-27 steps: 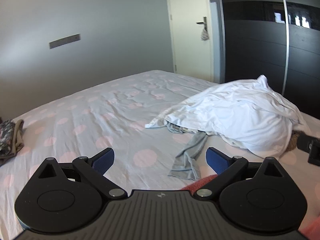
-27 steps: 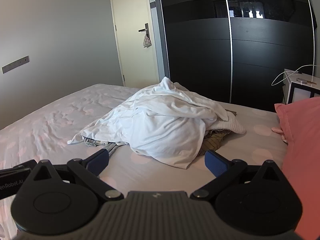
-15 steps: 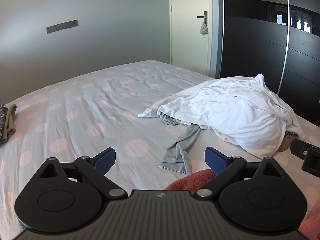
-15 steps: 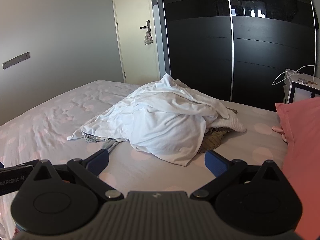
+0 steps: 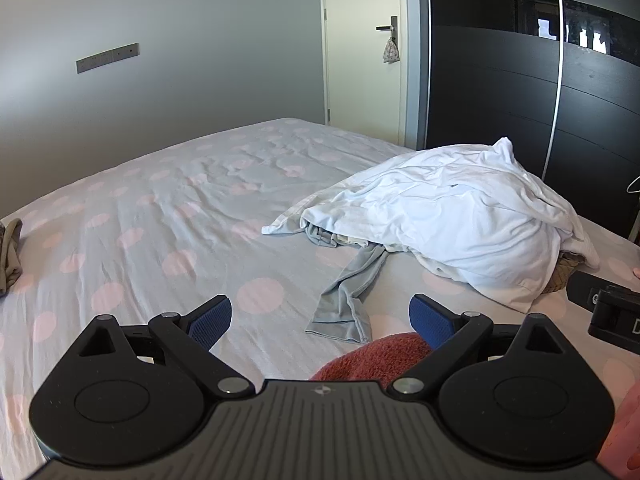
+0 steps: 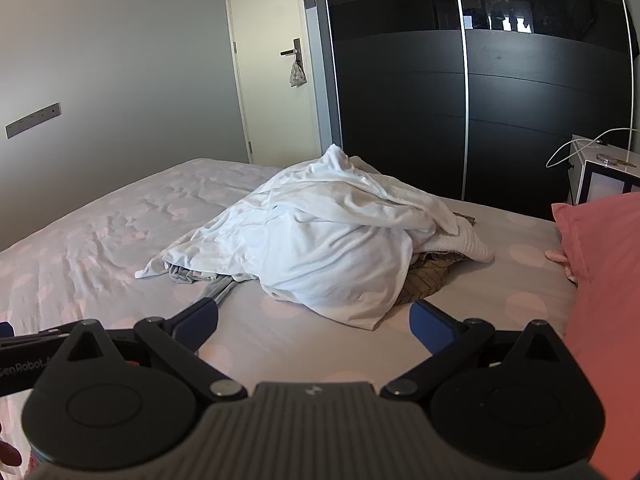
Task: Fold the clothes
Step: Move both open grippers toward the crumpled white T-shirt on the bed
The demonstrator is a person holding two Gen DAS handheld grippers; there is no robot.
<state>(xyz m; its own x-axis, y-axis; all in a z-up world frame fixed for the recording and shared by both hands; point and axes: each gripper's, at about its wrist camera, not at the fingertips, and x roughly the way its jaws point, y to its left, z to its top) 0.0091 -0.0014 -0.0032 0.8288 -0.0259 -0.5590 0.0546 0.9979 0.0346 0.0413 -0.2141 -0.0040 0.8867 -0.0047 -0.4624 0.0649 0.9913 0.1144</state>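
Clothes lie in one heap on the bed: a crumpled white cotton sheet-like garment (image 5: 452, 216) covers the pile (image 6: 332, 240), which sits on the side of the mattress near the black sliding wardrobe (image 6: 480, 92). From under the white garment a long grey fabric piece (image 5: 348, 292) comes out toward the camera and lies flat on the bed cover. At the other side of the heap, a brown-olive patterned cloth (image 6: 424, 280) shows under the white edge, touching it. The bed (image 5: 160, 220) has a pale grey cover with pink round dots.

Both tools hover over the bed, apart from the heap. The left tool (image 5: 320, 320) stands wide with nothing between its blue pads; a red terry cloth (image 5: 380, 356) is just below it. The right tool (image 6: 312, 324) is also wide and empty. A pink pillow (image 6: 600, 272) lies beside the heap, away from the white door (image 6: 272, 60). Another folded patterned cloth (image 5: 8, 252) rests on the bed, well apart from the heap.
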